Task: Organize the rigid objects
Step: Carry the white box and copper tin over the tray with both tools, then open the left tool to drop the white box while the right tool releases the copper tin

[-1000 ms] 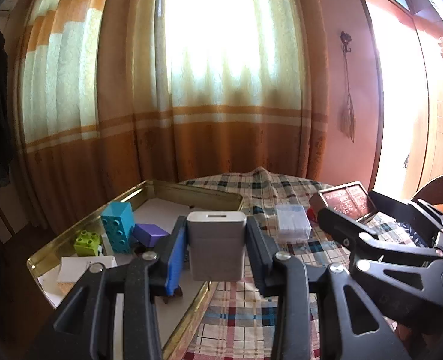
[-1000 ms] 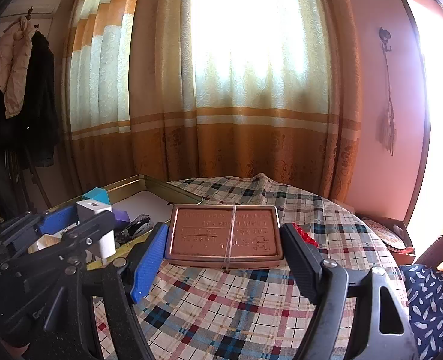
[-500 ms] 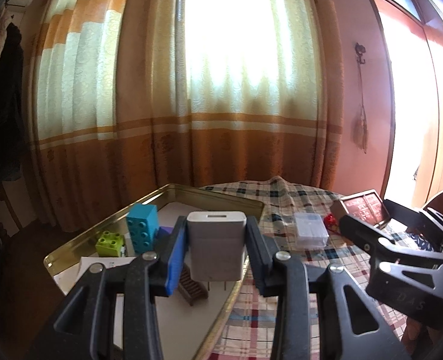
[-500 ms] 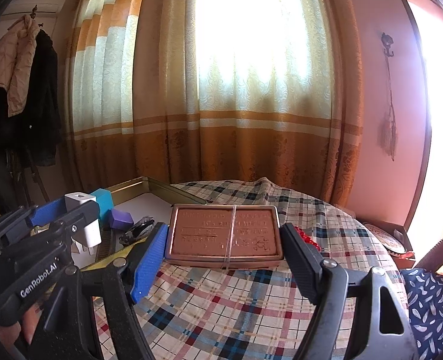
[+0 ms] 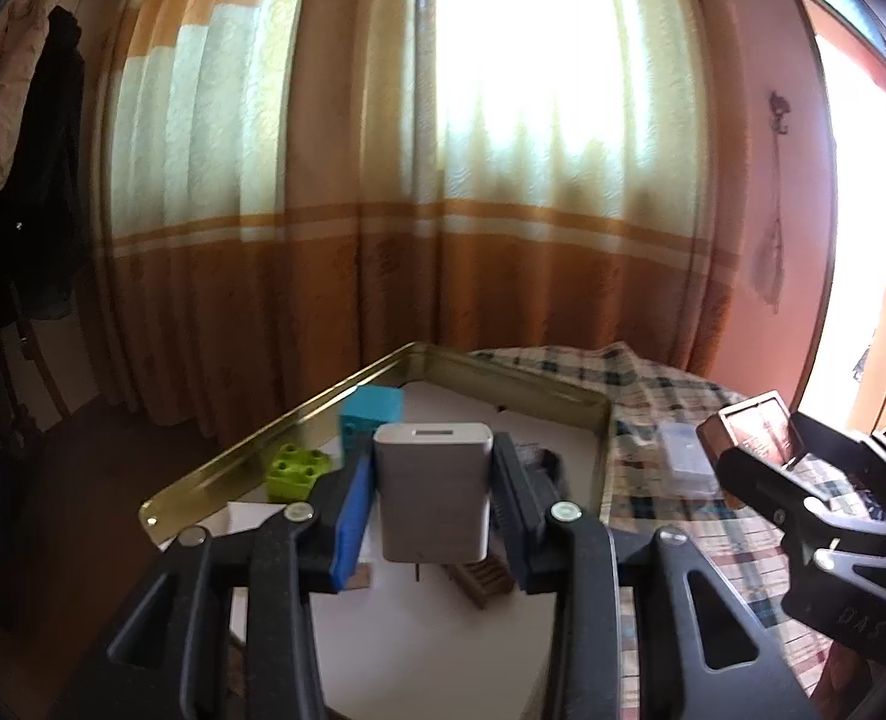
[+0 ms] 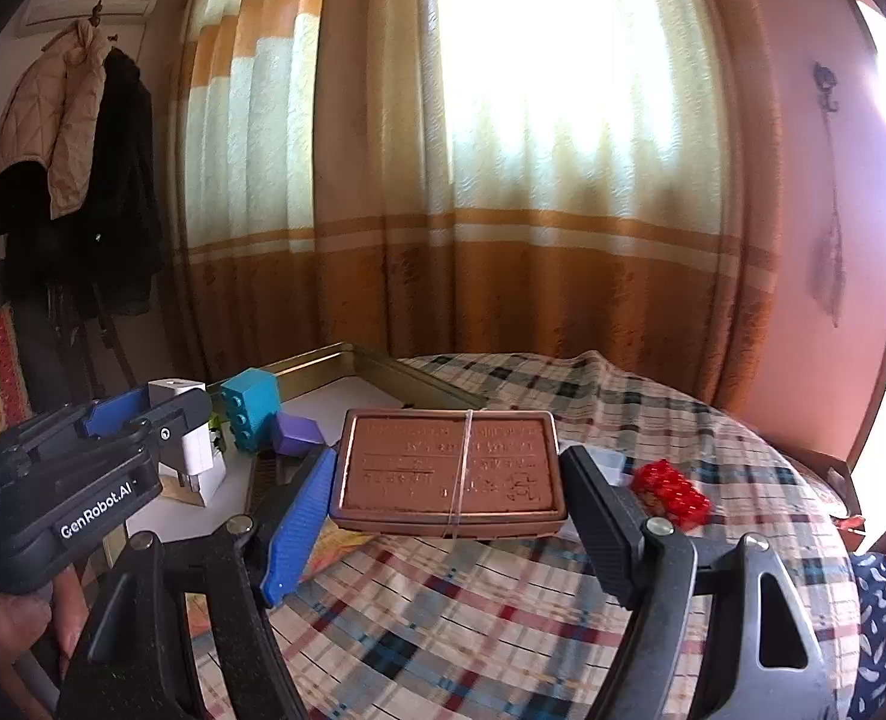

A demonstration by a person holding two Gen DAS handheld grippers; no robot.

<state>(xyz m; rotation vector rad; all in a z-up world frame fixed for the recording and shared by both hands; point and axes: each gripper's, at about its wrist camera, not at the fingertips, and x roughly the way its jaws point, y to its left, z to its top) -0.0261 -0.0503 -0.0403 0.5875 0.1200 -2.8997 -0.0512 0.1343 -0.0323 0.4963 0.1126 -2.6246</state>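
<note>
My left gripper point(image 5: 434, 495) is shut on a white plug adapter point(image 5: 434, 489) and holds it above the gold tray point(image 5: 251, 468); it also shows in the right wrist view point(image 6: 143, 420), prongs down over the tray. My right gripper point(image 6: 448, 480) is shut on a flat brown box point(image 6: 448, 465) with a rubber band round it, held above the plaid tablecloth point(image 6: 502, 618). In the tray lie a teal brick point(image 5: 374, 411), a green brick point(image 5: 293, 471), a purple block point(image 6: 296, 432) and a brown comb-like piece point(image 5: 481, 579).
A red brick point(image 6: 670, 492) lies on the cloth right of the brown box. A clear plastic box point(image 5: 685, 459) sits on the cloth right of the tray. Curtains hang behind the table. Coats hang at far left point(image 6: 71, 180).
My left gripper has moved left and further over the tray with the adapter. The right gripper holds the brown box almost still.
</note>
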